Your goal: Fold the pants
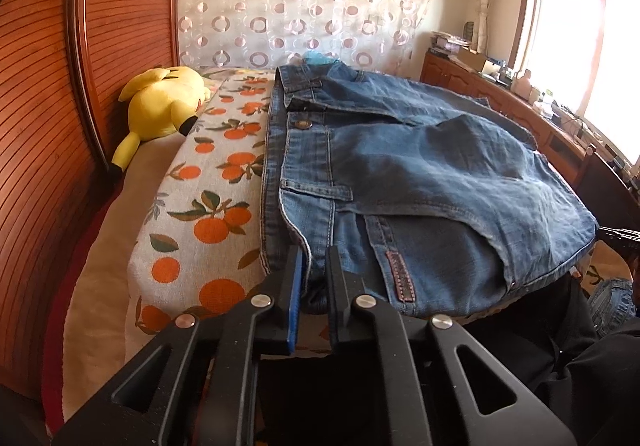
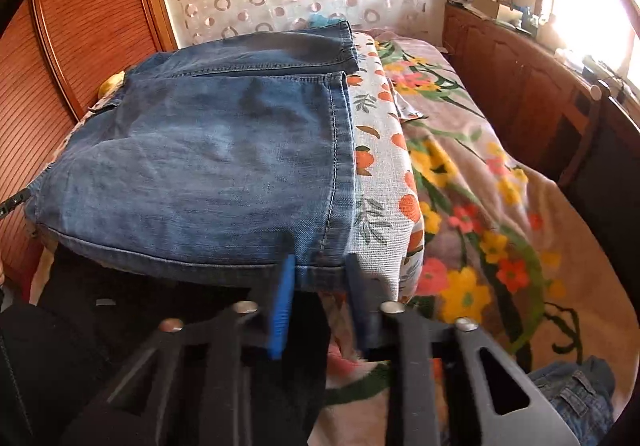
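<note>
— Where are the jeans [image 1: 420,173] sitting?

— Folded into a thick block on top of a pale pad printed with oranges [image 1: 208,213], which lies on the bed. The waistband with its metal button faces the left side, and the leg hems face the right. One folded edge hangs just over the pad's near side.

— What is the left gripper [image 1: 315,258] doing?

— Its fingers are drawn close together with the near corner of the waistband bunched between them, so it is pinching the denim there. The blue pad [image 1: 297,286] presses against the cloth.

— And the right gripper [image 2: 319,266]?

— It is at the near hem corner of the jeans, one finger on each side of it. The gap looks wider than on the left, and the right-hand finger is blurred. I cannot tell whether the pads are actually pressing on the hem.

— Anything else around?

— A yellow plush toy [image 1: 160,105] lies face down at the far left of the bed, beside the slatted wooden panel [image 1: 40,125] and well apart from the jeans. To the right of the pad a floral blanket [image 2: 480,205] covers the bed. A circle-patterned curtain [image 1: 300,5] hangs behind, and a bright window [image 1: 580,25] stands over a cluttered wooden cabinet [image 1: 480,85]. Another bit of denim [image 2: 572,394] shows at the lower right
</note>
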`<state>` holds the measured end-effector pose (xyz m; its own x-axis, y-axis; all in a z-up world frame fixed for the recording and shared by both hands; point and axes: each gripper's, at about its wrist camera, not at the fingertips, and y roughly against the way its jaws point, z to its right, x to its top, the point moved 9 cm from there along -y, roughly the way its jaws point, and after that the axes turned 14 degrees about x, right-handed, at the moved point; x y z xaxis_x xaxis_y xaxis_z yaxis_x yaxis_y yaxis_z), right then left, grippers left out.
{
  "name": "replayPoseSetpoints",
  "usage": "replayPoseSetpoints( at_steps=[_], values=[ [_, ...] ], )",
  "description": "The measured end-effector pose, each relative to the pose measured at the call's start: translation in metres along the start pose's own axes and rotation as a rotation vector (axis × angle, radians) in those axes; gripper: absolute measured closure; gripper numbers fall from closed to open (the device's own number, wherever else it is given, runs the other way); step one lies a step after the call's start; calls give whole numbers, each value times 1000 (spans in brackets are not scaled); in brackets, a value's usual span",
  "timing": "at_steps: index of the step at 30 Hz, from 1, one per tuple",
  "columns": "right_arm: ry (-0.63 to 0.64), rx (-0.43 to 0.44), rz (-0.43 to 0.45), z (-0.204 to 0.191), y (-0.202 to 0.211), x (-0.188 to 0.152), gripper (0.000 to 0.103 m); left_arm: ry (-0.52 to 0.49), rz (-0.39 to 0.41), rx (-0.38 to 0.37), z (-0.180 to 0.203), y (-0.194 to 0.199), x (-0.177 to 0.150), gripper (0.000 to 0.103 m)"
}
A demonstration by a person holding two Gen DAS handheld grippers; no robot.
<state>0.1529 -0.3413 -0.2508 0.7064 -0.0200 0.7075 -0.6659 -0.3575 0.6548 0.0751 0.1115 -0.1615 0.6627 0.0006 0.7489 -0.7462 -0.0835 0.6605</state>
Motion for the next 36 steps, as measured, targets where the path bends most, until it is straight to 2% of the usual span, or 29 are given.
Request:
replayPoseSetpoints(
  at_steps=[1, 10, 13, 21, 26, 29, 36],
  values=[
    [5, 1, 6, -1, 2, 1, 99, -1, 4, 0, 0, 1, 2, 92],
    [17, 23, 94, -9, 29, 20, 99, 38, 50, -28, -4, 18, 21, 96],
    [15, 38, 123, -8, 37, 29, 99, 14, 62, -19, -1, 21, 26, 96],
    [29, 30, 114, -12, 31, 22, 99, 5, 48, -23, -2, 18, 18, 96],
    [22, 31, 138, -12, 36, 36, 99, 26, 65, -27, -3, 19, 25, 97],
    [46, 19, 172, -13, 39, 55, 99, 17, 109, -17, -2, 22, 44, 98],
    [118, -9, 275, -14, 53, 124, 99, -15, 236, 25, -2, 29, 121, 99]
  ],
)
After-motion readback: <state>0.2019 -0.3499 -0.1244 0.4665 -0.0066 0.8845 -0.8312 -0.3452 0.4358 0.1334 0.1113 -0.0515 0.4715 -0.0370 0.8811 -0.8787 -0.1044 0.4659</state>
